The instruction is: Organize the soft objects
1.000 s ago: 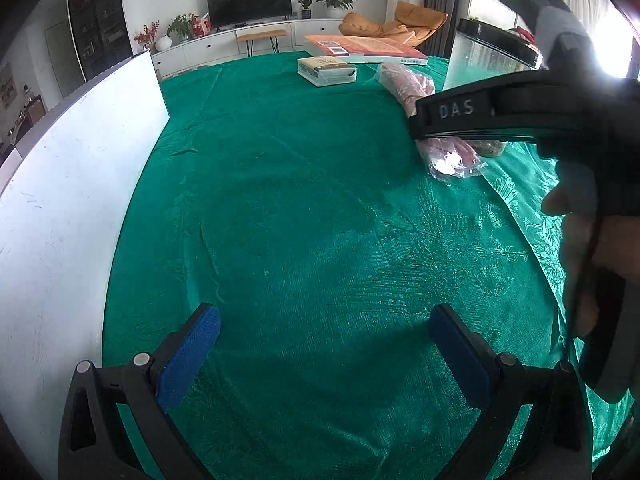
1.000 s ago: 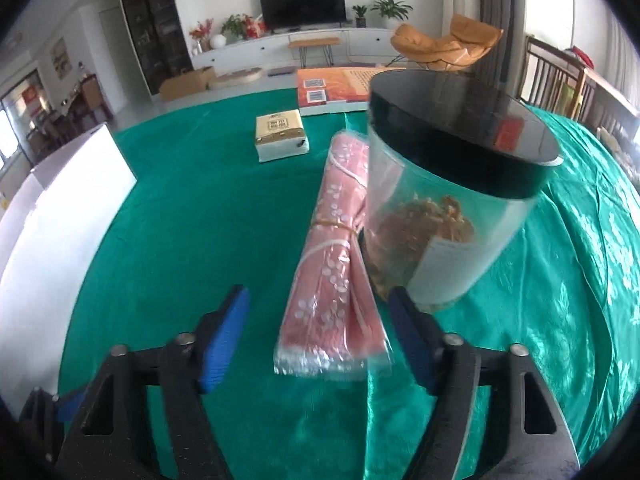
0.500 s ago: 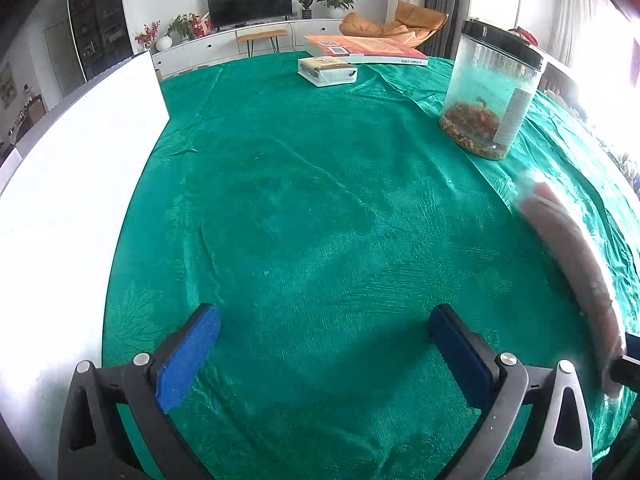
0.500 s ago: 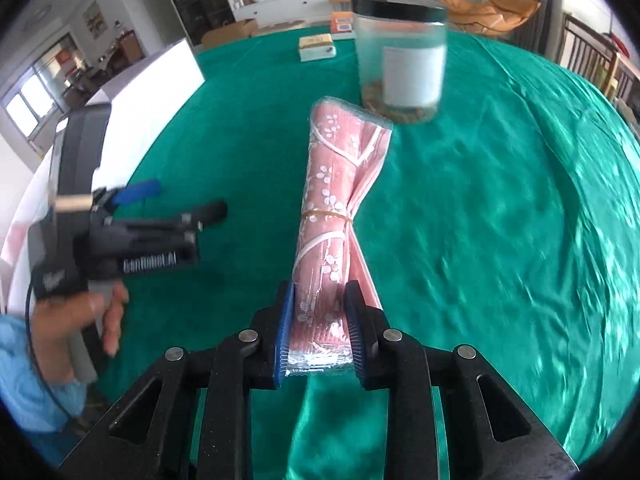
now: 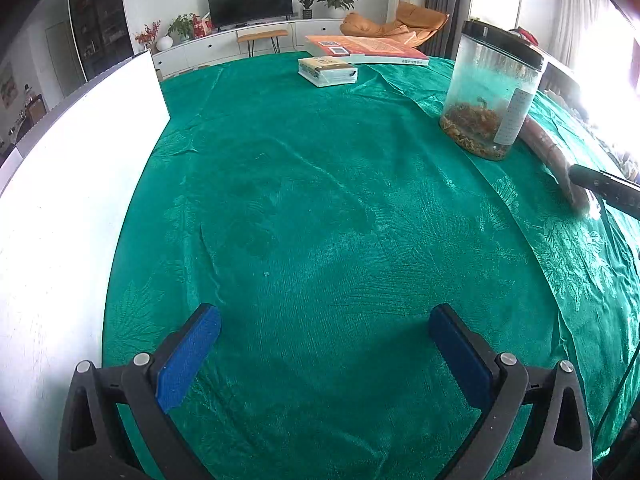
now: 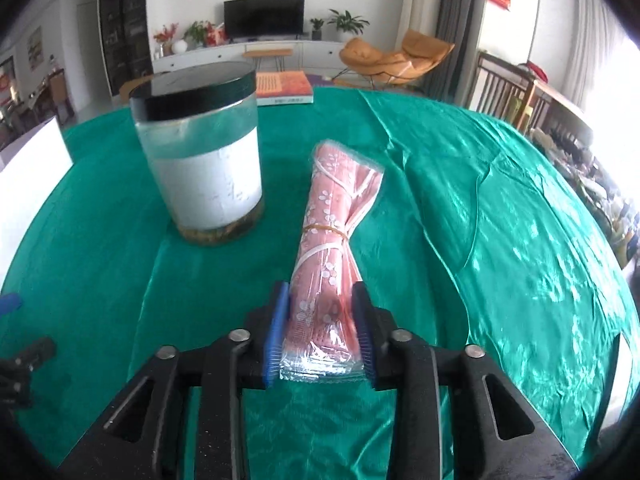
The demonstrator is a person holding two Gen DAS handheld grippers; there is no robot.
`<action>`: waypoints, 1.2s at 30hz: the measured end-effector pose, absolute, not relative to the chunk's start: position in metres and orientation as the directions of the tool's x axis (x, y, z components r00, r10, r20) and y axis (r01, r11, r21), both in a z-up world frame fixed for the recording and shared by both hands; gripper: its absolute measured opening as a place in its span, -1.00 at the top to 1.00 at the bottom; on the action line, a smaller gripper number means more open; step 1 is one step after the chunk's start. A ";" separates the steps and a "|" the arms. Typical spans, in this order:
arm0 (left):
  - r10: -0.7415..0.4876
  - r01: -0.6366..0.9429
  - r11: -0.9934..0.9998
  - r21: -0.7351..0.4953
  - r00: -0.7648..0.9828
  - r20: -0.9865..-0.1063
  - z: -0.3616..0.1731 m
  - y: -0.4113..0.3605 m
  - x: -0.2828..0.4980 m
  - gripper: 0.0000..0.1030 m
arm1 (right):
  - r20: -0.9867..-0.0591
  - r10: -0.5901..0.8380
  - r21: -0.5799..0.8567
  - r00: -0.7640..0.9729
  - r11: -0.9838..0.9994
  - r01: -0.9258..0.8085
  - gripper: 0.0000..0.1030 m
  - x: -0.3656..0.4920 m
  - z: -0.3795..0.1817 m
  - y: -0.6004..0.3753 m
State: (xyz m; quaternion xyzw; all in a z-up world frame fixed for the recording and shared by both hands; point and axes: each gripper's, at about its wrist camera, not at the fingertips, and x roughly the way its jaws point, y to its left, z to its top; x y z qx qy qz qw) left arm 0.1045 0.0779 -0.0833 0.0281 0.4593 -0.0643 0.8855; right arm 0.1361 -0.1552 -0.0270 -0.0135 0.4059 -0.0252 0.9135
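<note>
A pink flowered cloth roll in a clear plastic bag (image 6: pixel 332 240), tied with a rubber band, is held at its near end by my right gripper (image 6: pixel 322 320), which is shut on it. The roll points away over the green tablecloth, to the right of a clear jar. In the left wrist view the roll (image 5: pixel 548 152) shows at the far right beside the jar, with the right gripper's black body (image 5: pixel 608 190) at its end. My left gripper (image 5: pixel 320 344) is open and empty, low over the cloth near the table's front.
A clear jar with a black lid (image 6: pixel 204 160) stands left of the roll and also shows in the left wrist view (image 5: pixel 492 88). A white board (image 5: pixel 72 184) stands along the left. A tissue pack (image 5: pixel 328 70) and an orange book (image 5: pixel 364 48) lie at the far side.
My right gripper closed on the bagged roll, lifted it, swung it around and now holds it to the right of the jar. My left gripper has not moved.
</note>
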 end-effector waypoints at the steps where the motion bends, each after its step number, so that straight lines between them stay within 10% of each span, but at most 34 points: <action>1: -0.088 0.140 0.990 -0.009 0.570 -0.817 -0.083 0.078 0.105 -1.00 | -0.724 -0.060 -0.029 0.687 0.998 0.056 -0.46 0.129 -0.023 -0.156; 36: -0.088 0.140 0.990 -0.009 0.570 -0.817 -0.084 0.078 0.104 -1.00 | -0.797 -0.040 0.011 0.603 0.997 0.082 -0.74 0.093 -0.063 -0.155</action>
